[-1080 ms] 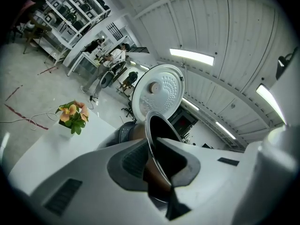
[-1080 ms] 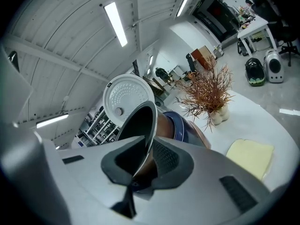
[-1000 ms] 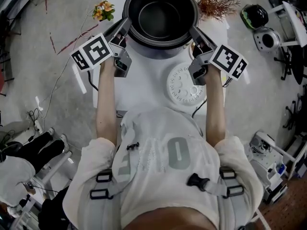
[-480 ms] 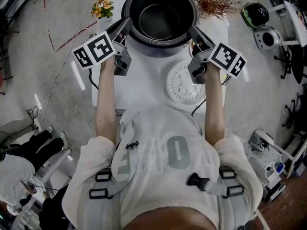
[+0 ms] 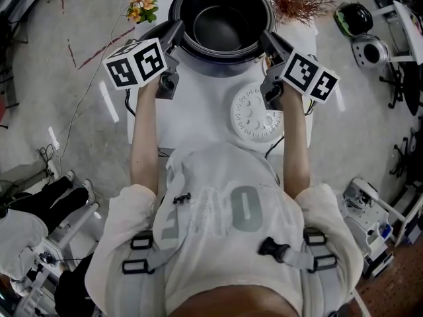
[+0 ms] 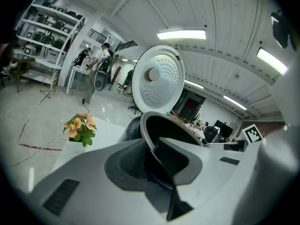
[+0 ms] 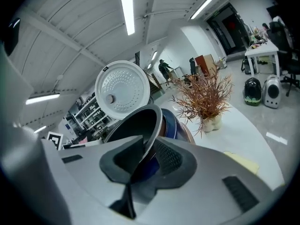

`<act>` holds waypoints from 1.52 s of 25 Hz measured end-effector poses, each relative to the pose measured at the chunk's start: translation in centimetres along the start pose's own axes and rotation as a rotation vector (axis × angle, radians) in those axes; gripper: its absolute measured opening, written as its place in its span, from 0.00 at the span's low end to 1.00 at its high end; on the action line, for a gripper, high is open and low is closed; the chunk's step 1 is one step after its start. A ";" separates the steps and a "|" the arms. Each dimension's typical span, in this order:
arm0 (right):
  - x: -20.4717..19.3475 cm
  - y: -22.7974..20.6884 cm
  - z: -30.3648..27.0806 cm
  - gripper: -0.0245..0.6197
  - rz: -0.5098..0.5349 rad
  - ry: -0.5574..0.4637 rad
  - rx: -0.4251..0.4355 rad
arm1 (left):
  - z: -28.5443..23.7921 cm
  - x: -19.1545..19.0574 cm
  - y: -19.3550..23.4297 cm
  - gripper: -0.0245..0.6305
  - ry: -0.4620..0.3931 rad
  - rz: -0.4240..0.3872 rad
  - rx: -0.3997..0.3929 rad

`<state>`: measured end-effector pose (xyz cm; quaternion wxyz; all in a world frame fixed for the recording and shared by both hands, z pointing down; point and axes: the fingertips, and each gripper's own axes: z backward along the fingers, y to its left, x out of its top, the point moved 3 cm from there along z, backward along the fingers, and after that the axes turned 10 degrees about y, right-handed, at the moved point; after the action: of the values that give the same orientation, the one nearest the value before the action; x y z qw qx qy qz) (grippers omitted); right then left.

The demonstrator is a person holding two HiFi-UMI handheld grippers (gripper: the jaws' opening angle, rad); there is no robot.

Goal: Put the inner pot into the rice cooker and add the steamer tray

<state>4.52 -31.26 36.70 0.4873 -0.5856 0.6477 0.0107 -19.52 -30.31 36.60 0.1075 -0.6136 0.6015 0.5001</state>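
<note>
Black inner pot (image 5: 222, 25) | rim inside both hand-held grippers' (image 5: 176, 29) (image 5: 266, 38) jaws (just opening)

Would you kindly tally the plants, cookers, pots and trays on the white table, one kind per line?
Plants: 2, flowers and dried twigs
Cooker: 1, lid up
Inner pot: 1, sitting in the cooker
Steamer tray: 1, flat on the table
Total: 5

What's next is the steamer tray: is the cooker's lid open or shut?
Open: the lid stands upright behind the inner pot, dimpled underside facing both gripper views.
</note>
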 end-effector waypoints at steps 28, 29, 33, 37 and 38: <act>0.3 0.5 0.6 0.32 0.442 -0.015 -0.311 | 0.5 0.2 -1.1 0.28 -0.009 -0.279 0.266; 0.3 0.6 0.6 0.32 0.439 -0.019 -0.308 | 0.6 0.3 -1.2 0.28 -0.014 -0.279 0.264; 0.6 1.4 1.3 0.32 0.438 -0.049 -0.298 | 1.3 0.9 -1.6 0.28 -0.037 -0.291 0.261; 1.0 2.5 3.2 0.32 0.419 -0.093 -0.249 | 2.7 1.7 -3.3 0.30 -0.089 -0.300 0.240; 1.0 2.8 3.9 0.34 0.397 -0.106 -0.222 | 3.2 1.9 -4.0 0.31 -0.107 -0.303 0.227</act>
<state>4.93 -28.88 32.49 0.4414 -0.4955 0.7186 0.2082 -18.12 -28.18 31.80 0.2820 -0.6537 0.5482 0.4389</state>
